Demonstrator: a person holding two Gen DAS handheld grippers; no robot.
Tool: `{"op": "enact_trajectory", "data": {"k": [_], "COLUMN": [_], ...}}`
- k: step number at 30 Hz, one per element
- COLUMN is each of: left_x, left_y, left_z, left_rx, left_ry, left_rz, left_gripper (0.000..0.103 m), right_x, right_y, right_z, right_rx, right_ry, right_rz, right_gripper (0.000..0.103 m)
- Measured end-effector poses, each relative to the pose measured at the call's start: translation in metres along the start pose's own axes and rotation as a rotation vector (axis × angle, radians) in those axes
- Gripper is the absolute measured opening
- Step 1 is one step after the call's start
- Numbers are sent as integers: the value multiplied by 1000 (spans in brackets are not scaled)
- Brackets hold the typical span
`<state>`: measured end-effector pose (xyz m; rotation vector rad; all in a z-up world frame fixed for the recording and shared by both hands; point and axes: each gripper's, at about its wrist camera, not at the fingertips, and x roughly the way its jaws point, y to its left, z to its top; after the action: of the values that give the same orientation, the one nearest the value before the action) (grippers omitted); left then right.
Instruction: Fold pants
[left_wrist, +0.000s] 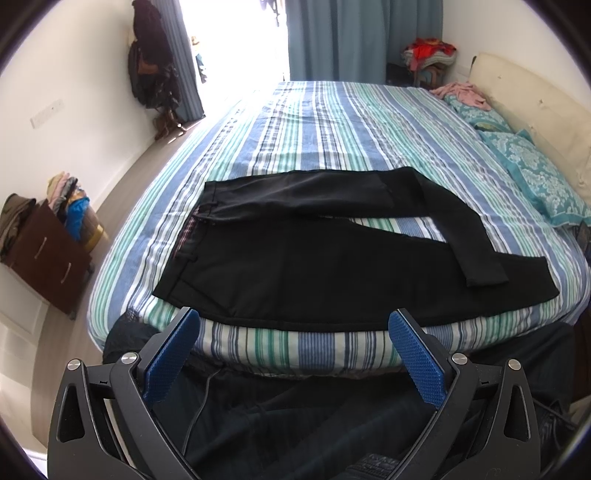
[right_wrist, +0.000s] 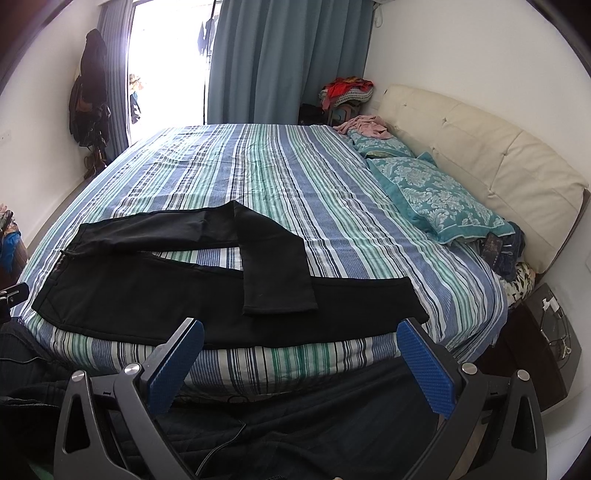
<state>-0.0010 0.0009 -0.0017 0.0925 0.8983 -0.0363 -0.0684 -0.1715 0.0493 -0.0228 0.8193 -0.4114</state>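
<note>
The left hand-held gripper (left_wrist: 293, 319) has two black plastic fingers (left_wrist: 421, 343) lined with blue pads (left_wrist: 171, 356) of fine dotted texture. Each finger hangs on black linkage arms with triangular cut-outs, pinned by round silver screws (left_wrist: 129, 357). A thin black cable (left_wrist: 201, 402) runs below it. The right hand-held gripper (right_wrist: 301, 330) is built alike: blue textured pads (right_wrist: 424, 365), black arms, silver screws (right_wrist: 468, 368). Dark quilted clothing (right_wrist: 295, 435) shows beneath.

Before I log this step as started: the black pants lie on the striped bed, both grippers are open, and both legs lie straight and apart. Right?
Not quite. The black pants do lie on the striped bed, with left gripper and right gripper open, but the far leg bends back across the near leg, as the right wrist view shows.
</note>
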Motion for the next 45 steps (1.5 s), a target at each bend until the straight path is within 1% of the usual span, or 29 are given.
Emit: {"op": "enact_trajectory", "data": {"k": [45], "left_x": [2], "left_y": [1], "left_z": [-3], "left_rx": [-7], "left_ry": [9], "left_rz": [-1], "left_gripper": [102], "right_x": [6], "right_y": [5], "right_z": [-4], "right_rx": [-9], "right_ry": [10], "right_rz": [9], "right_gripper": [103]}}
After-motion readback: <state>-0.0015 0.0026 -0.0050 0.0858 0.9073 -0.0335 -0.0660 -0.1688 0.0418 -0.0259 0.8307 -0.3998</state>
